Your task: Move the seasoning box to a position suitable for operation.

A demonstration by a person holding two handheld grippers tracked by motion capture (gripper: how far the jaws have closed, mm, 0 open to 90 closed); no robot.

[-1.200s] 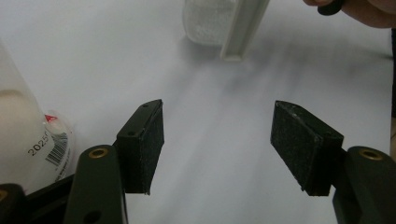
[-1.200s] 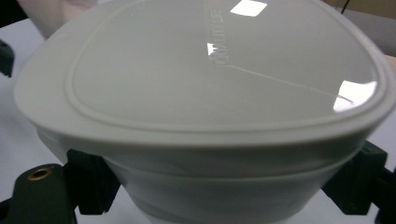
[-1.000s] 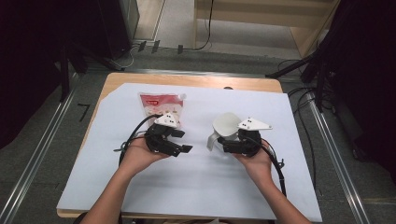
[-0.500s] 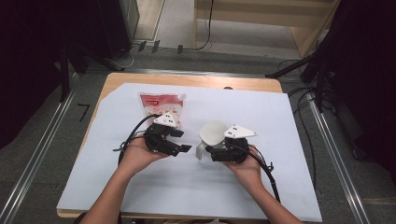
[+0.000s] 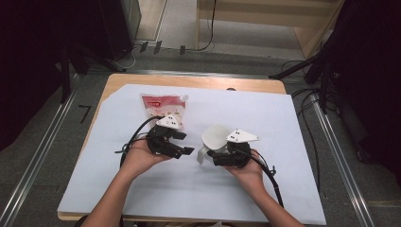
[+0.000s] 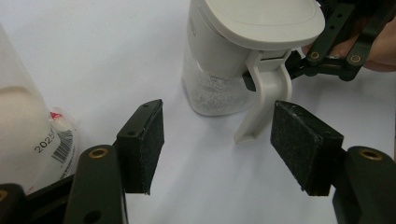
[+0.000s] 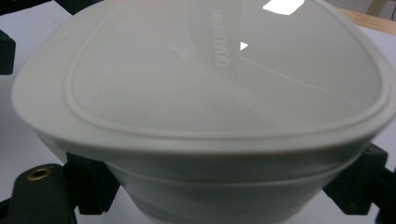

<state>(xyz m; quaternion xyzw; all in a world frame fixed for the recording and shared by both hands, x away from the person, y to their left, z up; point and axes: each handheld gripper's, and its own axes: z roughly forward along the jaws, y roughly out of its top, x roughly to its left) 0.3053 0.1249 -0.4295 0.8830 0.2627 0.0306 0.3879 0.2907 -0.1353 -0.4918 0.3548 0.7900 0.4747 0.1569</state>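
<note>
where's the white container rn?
High view: the container sits right of centre on the white sheet, gripped by the right tongs, with the pouch up-left and the open left tongs beside it.

Counter [image 5: 142,198] under a white sheet [image 5: 265,113]. Open room: far right part of the sheet, whole near strip in front of both hands, left margin.

Obstacles: red-and-white pouch [image 5: 163,108] lies flat at far left, just beyond the left tongs [image 5: 185,143]. White lidded container [image 5: 213,138] stands centre, clamped in the right tongs [image 5: 208,156]; its handle [image 6: 261,100] juts toward the left tongs.

Gap between the two tongs is narrow. Left tongs stand apart with bare sheet between their pads [image 6: 144,144].
</note>
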